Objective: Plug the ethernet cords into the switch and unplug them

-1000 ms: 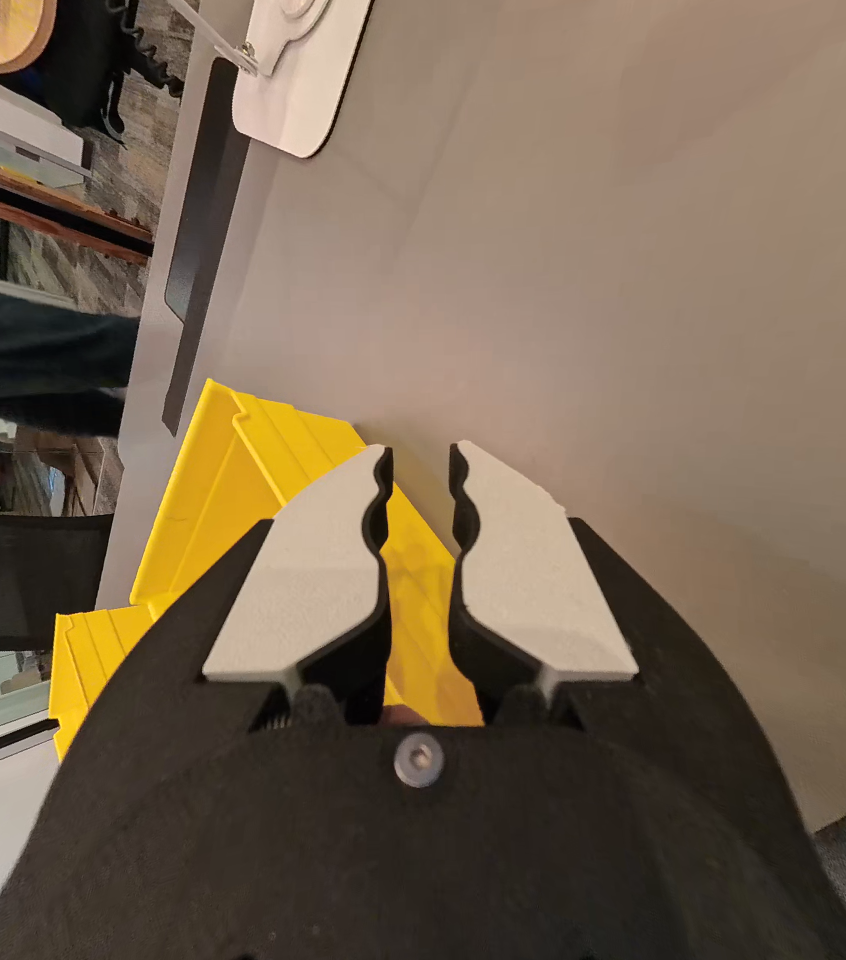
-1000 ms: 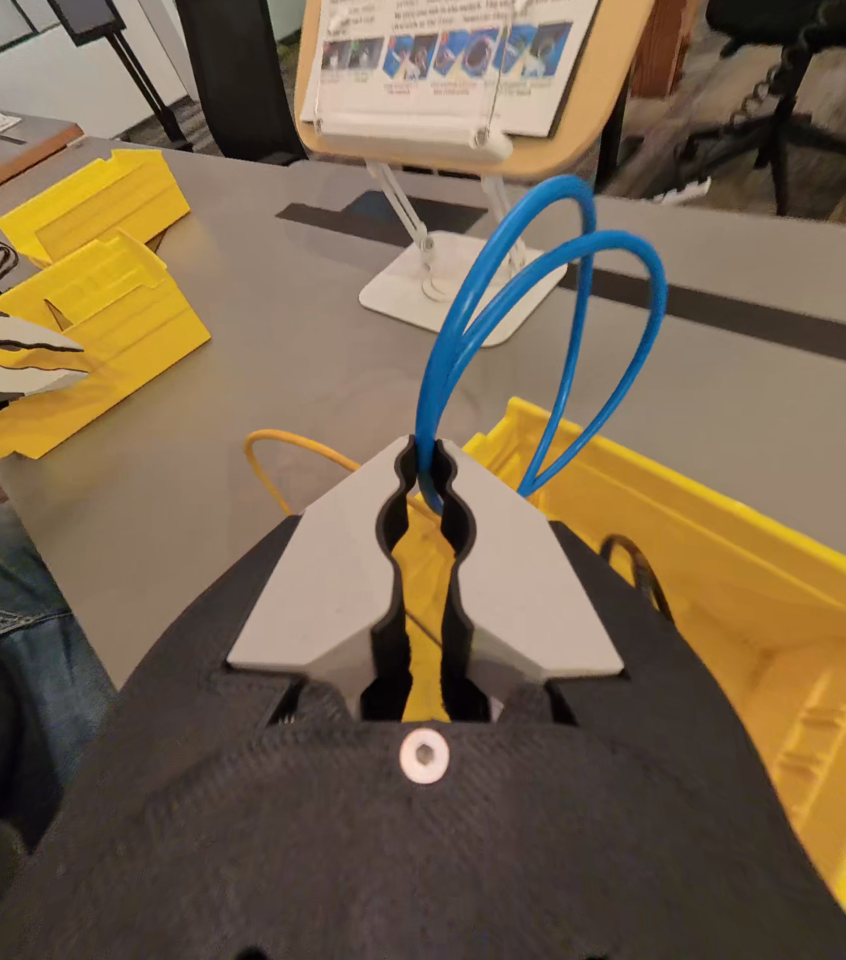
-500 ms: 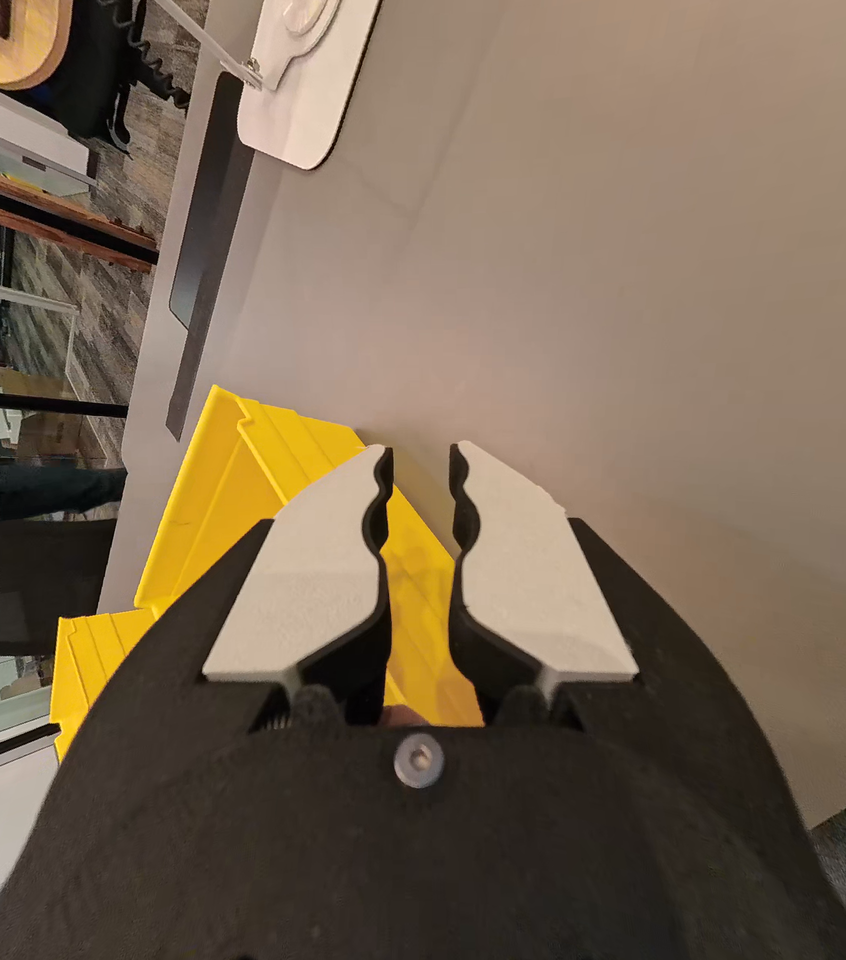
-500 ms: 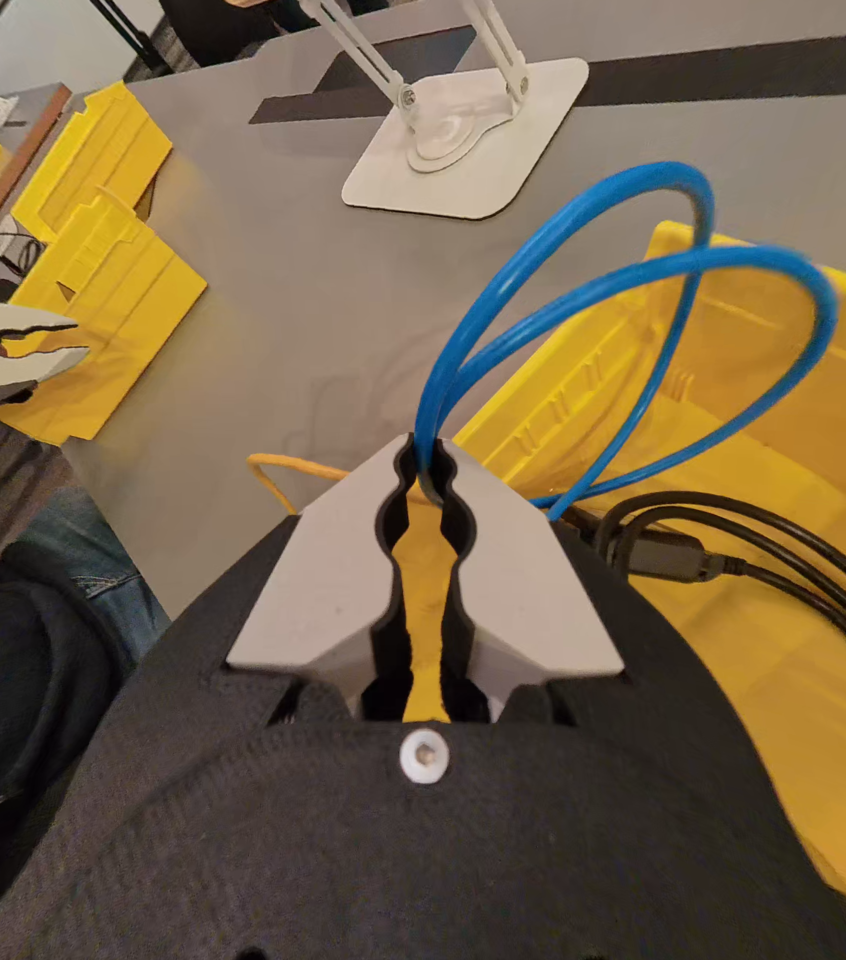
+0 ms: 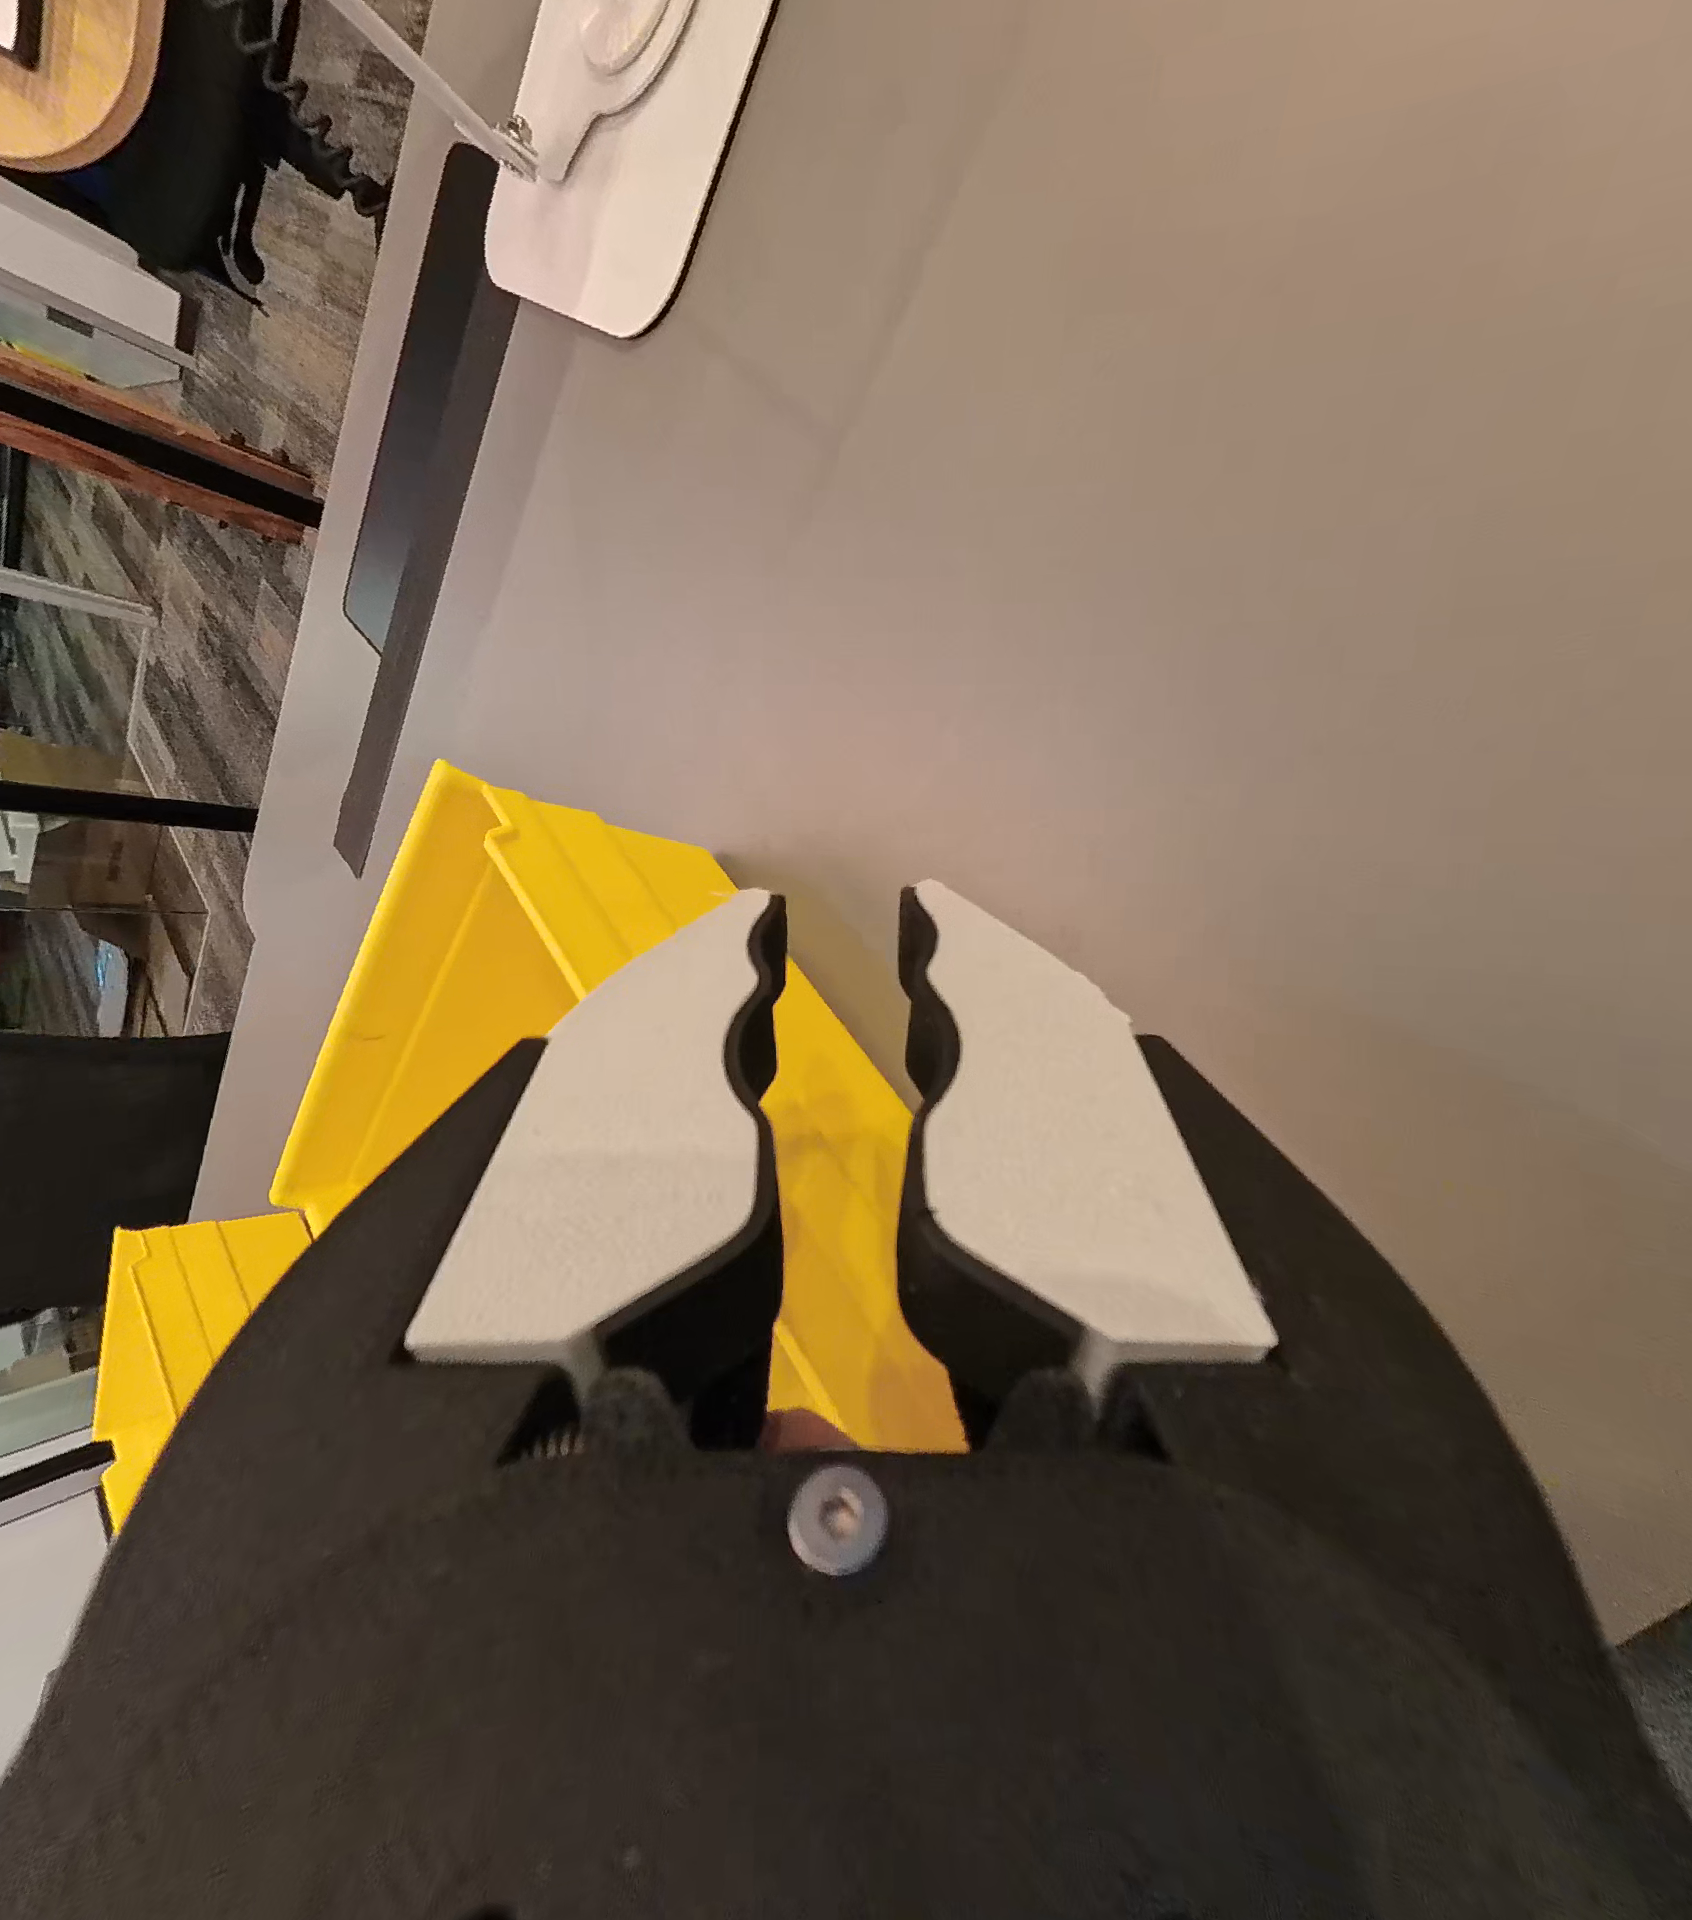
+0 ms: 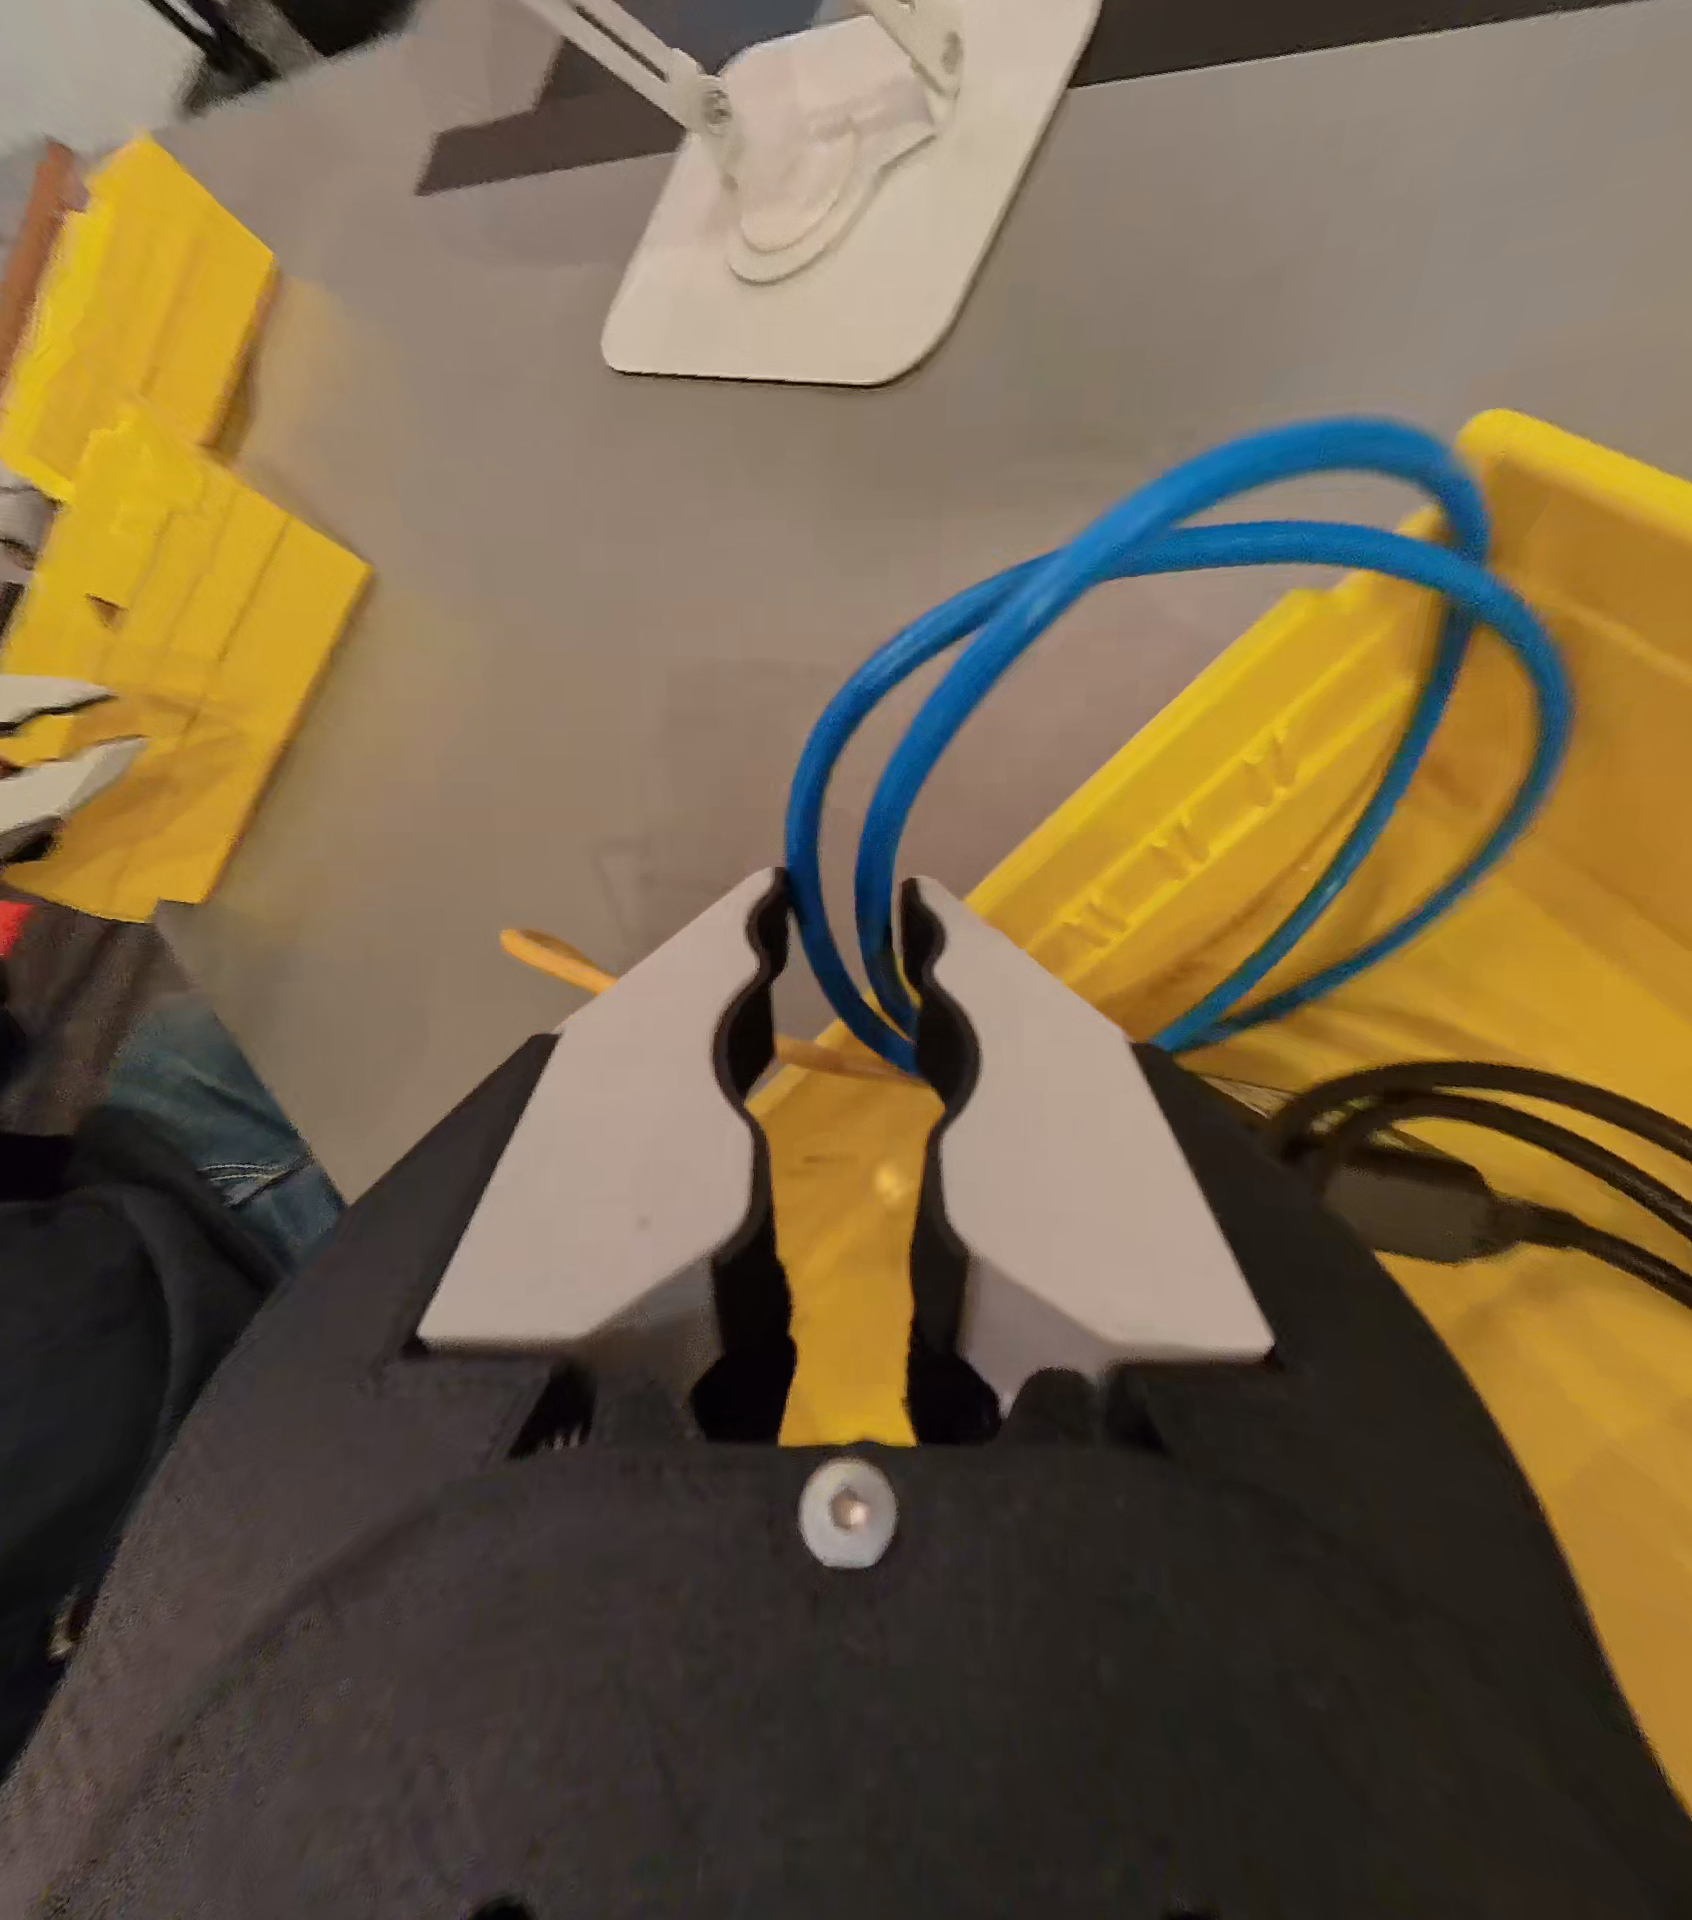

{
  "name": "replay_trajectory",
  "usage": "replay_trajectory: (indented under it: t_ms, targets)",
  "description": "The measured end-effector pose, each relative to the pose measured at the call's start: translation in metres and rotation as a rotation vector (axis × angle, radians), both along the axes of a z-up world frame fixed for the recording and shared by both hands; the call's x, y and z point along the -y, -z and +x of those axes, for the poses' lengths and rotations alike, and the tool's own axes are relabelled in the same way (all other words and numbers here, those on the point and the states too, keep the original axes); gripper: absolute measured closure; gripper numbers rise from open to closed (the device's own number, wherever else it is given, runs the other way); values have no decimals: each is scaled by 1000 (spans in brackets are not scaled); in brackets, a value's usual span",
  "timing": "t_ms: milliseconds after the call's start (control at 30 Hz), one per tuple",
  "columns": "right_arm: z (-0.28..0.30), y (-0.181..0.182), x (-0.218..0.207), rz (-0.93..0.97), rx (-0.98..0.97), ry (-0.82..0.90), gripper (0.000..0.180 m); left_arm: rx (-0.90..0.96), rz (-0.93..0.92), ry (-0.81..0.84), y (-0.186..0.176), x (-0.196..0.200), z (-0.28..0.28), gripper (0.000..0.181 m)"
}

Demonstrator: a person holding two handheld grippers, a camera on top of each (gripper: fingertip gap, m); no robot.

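In the right wrist view, a blue ethernet cord [image 6: 1185,551] loops up out of a yellow bin [image 6: 1652,623], and two of its strands pass between the tips of my right gripper [image 6: 844,904]. Its jaws stand apart around the strands. A yellow cord [image 6: 551,951] pokes out to the left of the fingers. My left gripper [image 5: 844,914] is open and empty, held over a yellow bin [image 5: 468,987] lying on the grey table. It also shows at the left edge of the right wrist view [image 6: 109,727]. No switch is in view.
Black cables with a plug [image 6: 1548,1143] lie in the yellow bin. A white stand base [image 6: 821,208] sits at the back of the table, also in the left wrist view [image 5: 613,187]. Two yellow bins [image 6: 187,644] lie at the table's left. A person's legs are below. The tips of one gripper are about 50 cm away from the tips of the other. My right gripper's tips are some 35 cm from the white stand base [image 6: 821,208].
My right gripper has tilted down over the bin and its jaws have opened wider around the blue cord. The left gripper has stayed still.
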State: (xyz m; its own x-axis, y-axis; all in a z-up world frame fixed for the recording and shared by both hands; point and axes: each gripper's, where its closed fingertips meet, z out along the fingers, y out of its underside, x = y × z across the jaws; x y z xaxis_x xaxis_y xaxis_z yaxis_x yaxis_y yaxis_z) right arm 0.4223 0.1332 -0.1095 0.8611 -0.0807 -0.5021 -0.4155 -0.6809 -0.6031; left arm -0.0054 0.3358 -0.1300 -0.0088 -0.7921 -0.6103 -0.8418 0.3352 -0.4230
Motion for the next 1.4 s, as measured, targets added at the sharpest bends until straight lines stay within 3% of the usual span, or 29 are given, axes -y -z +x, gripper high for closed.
replay_trajectory:
  t_ms: [100,267,400,500,600,733,833,933,1033,1167,1233,1400]
  targets:
    - [10,-10,14,-46,164,34,138,0,6,-11,-1,-4,-1,160]
    - [20,-45,44,-50,363,83,127,33,48,-56,-20,-19,-11,155]
    - [55,-53,106,-154,547,231,118,92,82,-194,-54,-56,-50,139]
    - [82,-31,159,-257,545,344,114,109,43,-385,-65,-96,-104,111]
    - [91,4,196,-365,537,358,112,85,-47,-589,-56,-132,-170,101]
    - [72,42,201,-386,430,275,113,76,-139,-786,-33,-164,-246,90]
    - [68,57,196,-412,412,250,128,61,-284,-862,-1,-173,-279,82]
    - [75,60,192,-431,437,271,140,91,-555,-818,34,-160,-275,95]
    - [81,61,183,-437,461,274,149,68,-759,-717,57,-137,-257,126]
    - [77,61,158,-383,429,285,167,11,-804,-651,72,-129,-244,174]
    - [67,61,139,-338,402,273,174,27,-806,-656,71,-130,-241,175]
    - [23,60,92,-271,337,187,175,67,-793,-675,67,-129,-241,176]
